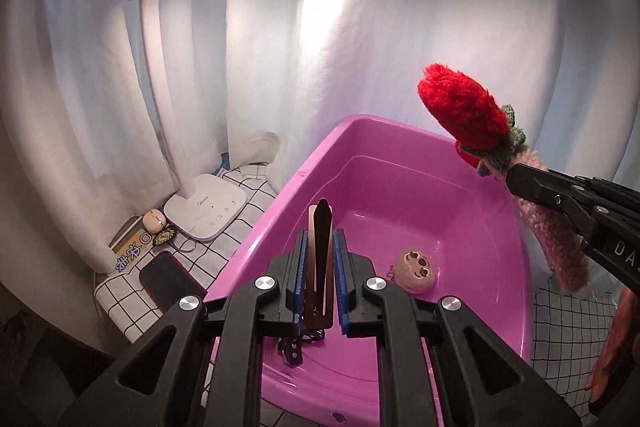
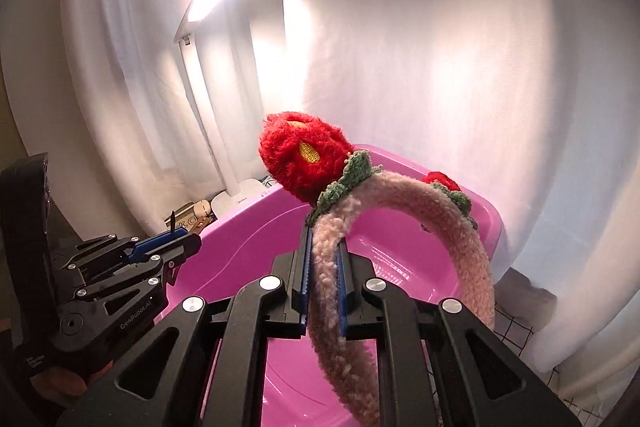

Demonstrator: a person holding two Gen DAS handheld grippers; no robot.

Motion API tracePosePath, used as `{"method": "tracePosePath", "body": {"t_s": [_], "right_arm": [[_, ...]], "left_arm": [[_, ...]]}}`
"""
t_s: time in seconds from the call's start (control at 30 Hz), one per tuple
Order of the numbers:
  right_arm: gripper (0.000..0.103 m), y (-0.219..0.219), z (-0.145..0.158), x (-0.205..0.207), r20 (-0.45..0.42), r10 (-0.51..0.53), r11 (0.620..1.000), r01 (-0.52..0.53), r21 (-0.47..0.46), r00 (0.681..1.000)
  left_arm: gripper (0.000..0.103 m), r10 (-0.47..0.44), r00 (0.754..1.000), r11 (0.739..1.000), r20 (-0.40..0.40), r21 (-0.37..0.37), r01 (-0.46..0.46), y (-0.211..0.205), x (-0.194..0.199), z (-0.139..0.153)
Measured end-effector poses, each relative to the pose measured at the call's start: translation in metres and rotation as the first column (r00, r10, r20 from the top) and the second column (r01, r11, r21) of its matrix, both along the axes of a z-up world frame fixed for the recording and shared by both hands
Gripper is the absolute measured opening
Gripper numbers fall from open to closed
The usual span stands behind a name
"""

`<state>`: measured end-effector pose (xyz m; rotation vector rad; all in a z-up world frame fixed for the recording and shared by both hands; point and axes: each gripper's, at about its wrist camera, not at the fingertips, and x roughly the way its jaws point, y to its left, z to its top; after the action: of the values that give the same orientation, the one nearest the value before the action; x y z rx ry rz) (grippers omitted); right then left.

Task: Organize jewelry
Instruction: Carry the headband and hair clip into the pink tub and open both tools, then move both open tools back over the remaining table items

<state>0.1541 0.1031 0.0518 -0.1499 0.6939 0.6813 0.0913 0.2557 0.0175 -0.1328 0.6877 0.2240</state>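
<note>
My left gripper (image 1: 320, 251) is shut on a long dark hair clip (image 1: 321, 227) and holds it above a pink plastic tub (image 1: 320, 151). My right gripper (image 2: 323, 247) is shut on a fuzzy pink headband (image 2: 460, 223) with a red knitted flower (image 2: 304, 155); it hangs over the tub (image 2: 240, 227). In the left wrist view the headband (image 1: 556, 227) and its flower (image 1: 460, 107) sit at the right, over the tub's rim. A round beige face charm (image 1: 416, 269) lies on the tub floor. A small dark clip (image 1: 292, 351) lies below my left fingers.
A white desk lamp (image 1: 204, 211) stands left of the tub on a checked cloth (image 1: 132, 303). A black phone (image 1: 172, 281), a small beige case (image 1: 154, 221) and a box lie beside it. White curtains hang behind. The left gripper (image 2: 172, 239) shows in the right wrist view.
</note>
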Motion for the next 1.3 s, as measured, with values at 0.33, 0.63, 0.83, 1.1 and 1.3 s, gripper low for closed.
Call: {"method": "tracePosePath", "body": {"t_s": [0.33, 0.63, 0.83, 1.1, 1.3], "right_arm": [[0.047, 0.05, -0.045, 0.039, -0.118, -0.037, 0.984, 0.015, -0.18, 0.992], [0.067, 0.03, -0.036, 0.034, -0.049, -0.111, 0.974, 0.099, -0.205, 0.993], [0.067, 0.019, -0.037, 0.024, -0.056, -0.139, 0.971, 0.125, -0.206, 0.989], [0.067, -0.005, -0.032, 0.005, -0.058, -0.2, 0.965, 0.187, -0.184, 0.978], [0.067, -0.02, -0.026, -0.015, -0.027, -0.23, 0.956, 0.221, -0.195, 0.973]], "left_arm": [[0.044, 0.04, 0.991, 0.999, -0.125, 0.019, -0.038, 0.014, 0.023, -0.029], [0.097, 0.101, 0.991, 0.992, -0.084, 0.088, -0.094, 0.013, 0.016, -0.02], [0.097, 0.116, 0.989, 0.991, -0.095, 0.077, -0.109, 0.01, 0.012, -0.017], [0.097, 0.114, 0.987, 0.992, -0.112, 0.062, -0.107, -0.001, -0.001, -0.012], [0.097, 0.101, 0.987, 0.993, -0.124, 0.068, -0.093, -0.013, -0.013, -0.011]]}}
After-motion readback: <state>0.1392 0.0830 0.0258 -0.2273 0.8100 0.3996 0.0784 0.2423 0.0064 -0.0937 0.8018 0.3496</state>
